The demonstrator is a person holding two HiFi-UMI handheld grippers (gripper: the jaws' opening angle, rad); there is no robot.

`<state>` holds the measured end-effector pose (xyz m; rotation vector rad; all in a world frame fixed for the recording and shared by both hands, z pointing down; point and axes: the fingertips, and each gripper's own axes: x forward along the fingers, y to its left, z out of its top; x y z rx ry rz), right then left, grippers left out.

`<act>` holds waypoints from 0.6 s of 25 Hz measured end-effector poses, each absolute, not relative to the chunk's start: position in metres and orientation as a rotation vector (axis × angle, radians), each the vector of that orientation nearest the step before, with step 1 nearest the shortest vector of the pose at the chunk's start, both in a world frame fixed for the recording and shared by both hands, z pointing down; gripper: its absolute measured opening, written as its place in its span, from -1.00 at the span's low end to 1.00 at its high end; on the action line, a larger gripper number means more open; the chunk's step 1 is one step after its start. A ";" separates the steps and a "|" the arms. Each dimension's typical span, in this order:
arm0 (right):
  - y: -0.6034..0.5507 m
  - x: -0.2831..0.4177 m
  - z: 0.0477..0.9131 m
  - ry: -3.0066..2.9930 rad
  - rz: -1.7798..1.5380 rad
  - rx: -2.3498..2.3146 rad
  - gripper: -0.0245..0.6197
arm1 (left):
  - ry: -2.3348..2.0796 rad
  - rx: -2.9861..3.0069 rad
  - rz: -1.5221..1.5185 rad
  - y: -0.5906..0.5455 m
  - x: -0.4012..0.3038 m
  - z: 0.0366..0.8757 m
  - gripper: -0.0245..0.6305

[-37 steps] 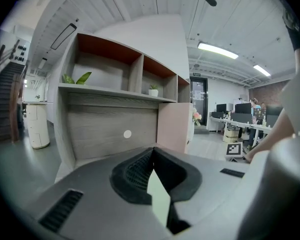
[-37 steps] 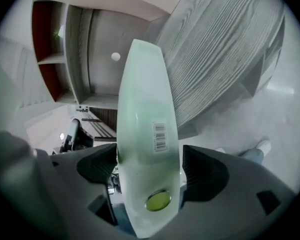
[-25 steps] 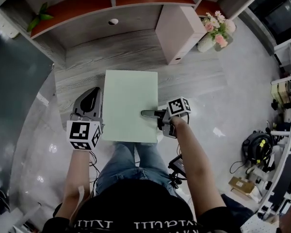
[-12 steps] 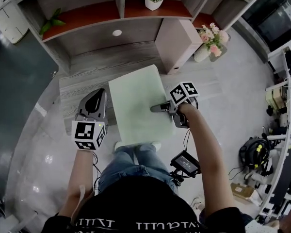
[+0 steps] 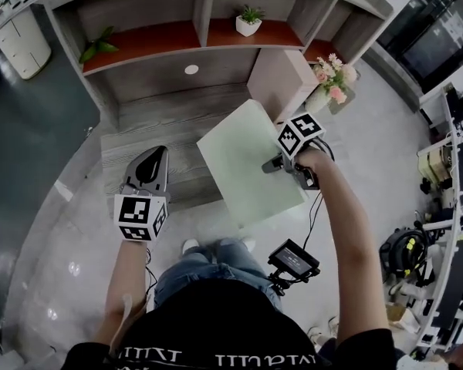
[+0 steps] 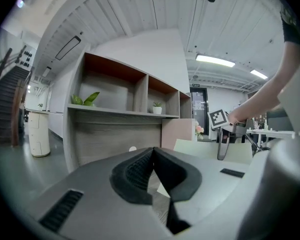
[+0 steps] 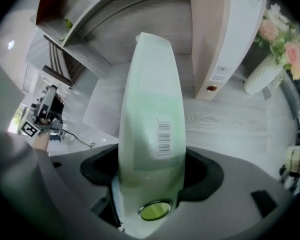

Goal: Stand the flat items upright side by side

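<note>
Grey wood tabletop (image 5: 162, 118), pink file (image 5: 282, 72) upright. Right hand-held gripper (image 5: 273, 164) clamped on green file (image 5: 243, 156), airborne. Left hand-held gripper (image 5: 156, 154) jaws together, empty.

From head, steeply down over left tool (image 5: 156, 154) and right tool (image 5: 272, 164). From left, level toward shelf (image 6: 115, 113). From right, downward, close on folder (image 7: 152, 99). Shelf in all.

Left gripper (image 5: 157, 154) jaws together; right gripper (image 5: 269, 166) jaws clamped, tilted down.
</note>
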<state>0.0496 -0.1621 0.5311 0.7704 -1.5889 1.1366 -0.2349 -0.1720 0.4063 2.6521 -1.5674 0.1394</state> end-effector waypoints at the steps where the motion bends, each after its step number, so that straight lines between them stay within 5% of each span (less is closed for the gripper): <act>1: -0.165 0.054 0.526 -1.568 1.084 0.782 0.20 | -1.567 2.658 0.133 -0.172 -0.234 0.404 -0.89; 15: -0.189 0.089 0.499 -1.319 0.510 0.941 0.22 | -1.530 2.721 0.120 -0.176 -0.220 0.388 -0.89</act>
